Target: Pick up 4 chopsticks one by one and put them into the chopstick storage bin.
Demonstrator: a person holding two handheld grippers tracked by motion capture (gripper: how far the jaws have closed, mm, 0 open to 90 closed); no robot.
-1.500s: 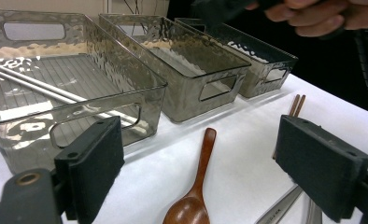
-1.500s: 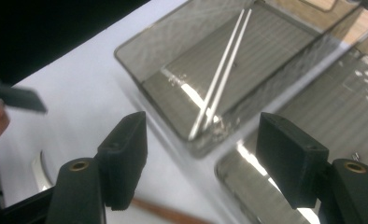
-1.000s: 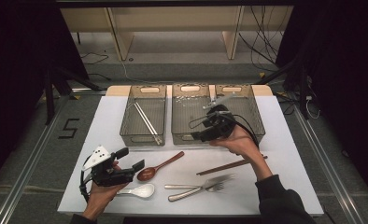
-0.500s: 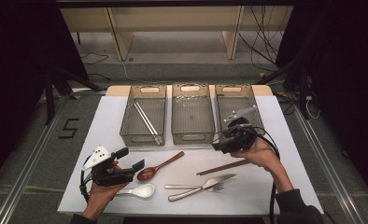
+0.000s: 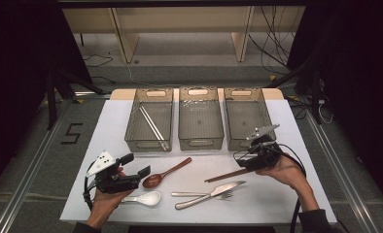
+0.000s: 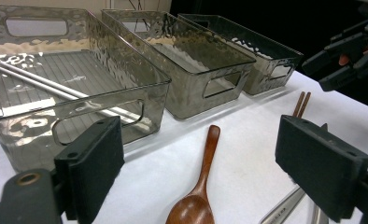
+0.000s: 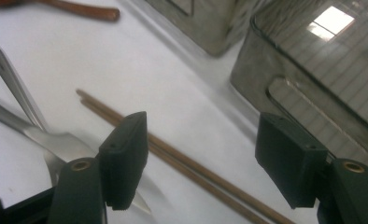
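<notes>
Right gripper view | brown chopsticks (image 7: 182,163) on table, beneath parted fingers (image 7: 123,158), untouched

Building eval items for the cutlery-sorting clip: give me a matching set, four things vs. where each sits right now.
Things:
1. silver chopsticks
2. brown chopsticks
3. white spoon
4. middle bin

Places:
A. on the table beneath the right gripper
B. in the left bin
C. between the other two bins
D. on the table by the left gripper

Pairs: 1-B, 2-A, 3-D, 4-C
</notes>
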